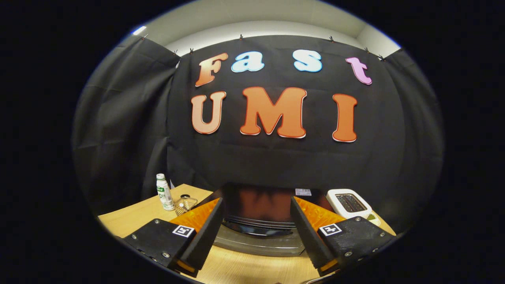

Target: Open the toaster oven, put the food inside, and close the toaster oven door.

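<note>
Claw [257, 232]: fingers spread wide apart, nothing between the pads, released. Both fingers [205, 232] black with ribbed inner faces, orange panels on top, a small square marker on each body. They hang above the surface without touching anything.

Toaster oven [258, 215]: sits on the wooden surface [138, 219] directly ahead of the claw, seen through the gap between the fingers. Dark, glossy top, reflecting a reddish tint. Its front shows a curved black handle bar with a silver-grey band below, close to the fingertips. Whether the door is open or closed cannot be told from this angle. A small white label [303, 192] lies on the top of the oven toward its far right corner.

Pop-up toaster [348, 203]: white, with a dark slot area on top, standing beside the oven on the right, beyond the right finger and near the surface's right edge.

Bottle [164, 192]: white with a green label and white cap, upright, near the far left corner of the surface, well left of the oven.

Wire basket [185, 204]: small, metal, just right of the bottle and between it and the oven, partly hidden behind the left finger's orange panel. Contents too small to make out.

The food cannot be identified.
</note>
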{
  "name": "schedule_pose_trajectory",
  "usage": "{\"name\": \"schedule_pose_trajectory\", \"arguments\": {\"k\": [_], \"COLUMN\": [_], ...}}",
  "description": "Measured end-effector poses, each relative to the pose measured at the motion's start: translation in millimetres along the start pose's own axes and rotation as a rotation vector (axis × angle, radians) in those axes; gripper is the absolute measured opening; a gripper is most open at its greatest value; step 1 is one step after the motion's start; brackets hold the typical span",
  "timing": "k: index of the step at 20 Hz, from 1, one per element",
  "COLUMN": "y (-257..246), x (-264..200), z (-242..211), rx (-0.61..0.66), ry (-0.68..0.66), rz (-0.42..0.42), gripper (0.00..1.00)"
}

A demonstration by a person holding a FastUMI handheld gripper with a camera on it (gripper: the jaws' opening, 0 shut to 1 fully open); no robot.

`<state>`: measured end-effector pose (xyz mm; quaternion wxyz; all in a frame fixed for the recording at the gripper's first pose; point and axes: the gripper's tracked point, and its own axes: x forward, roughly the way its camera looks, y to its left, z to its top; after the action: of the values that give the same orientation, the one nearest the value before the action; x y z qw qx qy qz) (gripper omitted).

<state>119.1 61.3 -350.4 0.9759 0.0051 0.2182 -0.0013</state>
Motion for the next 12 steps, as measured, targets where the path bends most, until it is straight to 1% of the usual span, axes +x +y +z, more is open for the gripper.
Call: {"name": "schedule_pose_trajectory", "arguments": {"k": [2, 6, 12], "y": [4.8, 3.4, 1.5], "x": [12.4, 29.0, 42.9], "z": [-12.0, -38.1, -59.3], "rx": [0.008, 0.013, 0.011], "ry": [0.021, 0.070, 0.102], "rz": [-0.003, -0.040, -0.091], "gripper": [0.99, 0.99, 0.99]}}
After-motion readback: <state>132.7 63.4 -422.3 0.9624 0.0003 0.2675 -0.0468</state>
